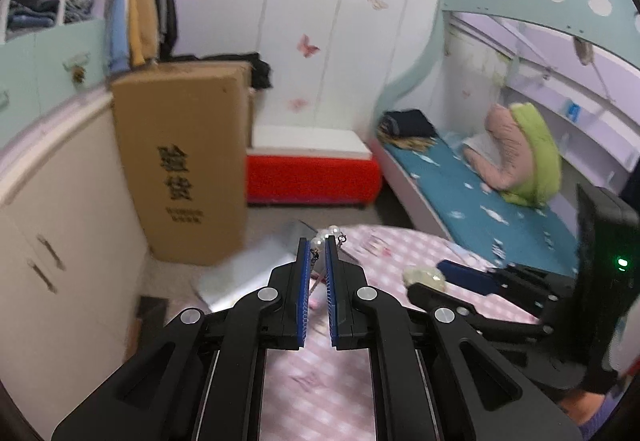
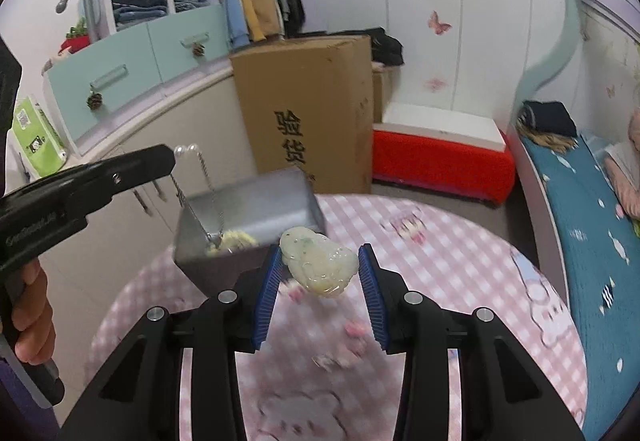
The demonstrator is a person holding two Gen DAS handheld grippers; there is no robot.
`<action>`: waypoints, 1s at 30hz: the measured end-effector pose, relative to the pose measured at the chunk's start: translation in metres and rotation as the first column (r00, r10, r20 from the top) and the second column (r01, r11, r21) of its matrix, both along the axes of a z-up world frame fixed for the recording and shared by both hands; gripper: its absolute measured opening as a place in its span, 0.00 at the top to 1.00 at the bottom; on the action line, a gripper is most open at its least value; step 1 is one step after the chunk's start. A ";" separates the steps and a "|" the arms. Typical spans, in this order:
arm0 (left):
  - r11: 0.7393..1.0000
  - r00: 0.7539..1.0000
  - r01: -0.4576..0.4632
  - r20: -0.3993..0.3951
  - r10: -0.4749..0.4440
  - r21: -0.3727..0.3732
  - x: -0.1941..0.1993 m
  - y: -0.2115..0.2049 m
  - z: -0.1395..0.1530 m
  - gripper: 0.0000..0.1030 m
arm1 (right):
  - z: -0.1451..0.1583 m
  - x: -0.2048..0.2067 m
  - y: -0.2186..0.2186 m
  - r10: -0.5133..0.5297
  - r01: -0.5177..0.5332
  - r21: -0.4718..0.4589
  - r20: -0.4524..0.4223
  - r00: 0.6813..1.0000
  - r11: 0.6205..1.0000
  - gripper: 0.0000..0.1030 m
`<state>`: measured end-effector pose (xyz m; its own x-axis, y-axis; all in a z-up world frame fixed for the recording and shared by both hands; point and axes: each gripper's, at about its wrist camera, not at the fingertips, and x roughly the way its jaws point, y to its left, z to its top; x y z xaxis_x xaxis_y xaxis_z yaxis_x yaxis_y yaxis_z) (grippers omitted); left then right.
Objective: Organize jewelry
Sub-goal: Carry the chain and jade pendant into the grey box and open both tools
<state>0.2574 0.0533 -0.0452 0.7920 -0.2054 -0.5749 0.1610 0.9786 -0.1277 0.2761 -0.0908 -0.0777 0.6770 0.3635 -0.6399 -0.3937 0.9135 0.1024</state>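
Note:
My left gripper [image 1: 319,241] is shut on a pearl necklace [image 1: 325,235]; two pearls stick out at its tips. In the right wrist view the left gripper [image 2: 170,157] holds the pearls [image 2: 186,150] up, and the silver chain [image 2: 200,197] hangs down into a grey box [image 2: 248,217], its end resting on pale jewelry [image 2: 234,239] inside. My right gripper [image 2: 320,261] is shut on a pale green jade pendant [image 2: 319,267], held above the pink checked tablecloth [image 2: 440,265] just right of the box. The right gripper [image 1: 430,281] with the pendant [image 1: 425,277] also shows in the left wrist view.
The round table stands in a bedroom. A large cardboard box [image 2: 308,109] stands behind the grey box, with a red-sided chest [image 2: 440,157] to its right. A bed with a blue sheet [image 2: 592,241] runs along the right. Cream cabinets [image 1: 60,221] stand to the left.

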 end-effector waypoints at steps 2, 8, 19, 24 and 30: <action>1.000 1.000 -0.018 -0.008 0.018 0.010 0.009 0.009 0.000 0.92 | 0.004 0.005 0.011 0.013 -0.013 0.002 0.008 1.000 1.000 0.63; 0.999 0.996 -0.043 -0.075 0.044 0.017 0.030 0.026 -0.022 0.92 | 0.006 0.026 0.045 0.057 -0.057 0.000 -0.002 0.998 0.998 0.63; 0.997 0.983 -0.070 -0.167 0.074 0.032 0.051 0.037 -0.072 0.92 | -0.019 0.055 0.074 0.072 -0.075 -0.034 -0.066 0.995 0.997 0.63; 0.997 0.981 -0.074 -0.178 0.078 0.032 0.054 0.038 -0.080 0.92 | -0.030 0.063 0.078 0.069 -0.074 -0.047 -0.091 0.993 0.996 0.63; 0.996 0.979 -0.077 -0.186 0.082 0.035 0.056 0.037 -0.082 0.92 | -0.038 0.069 0.080 0.064 -0.070 -0.050 -0.111 0.992 0.996 0.63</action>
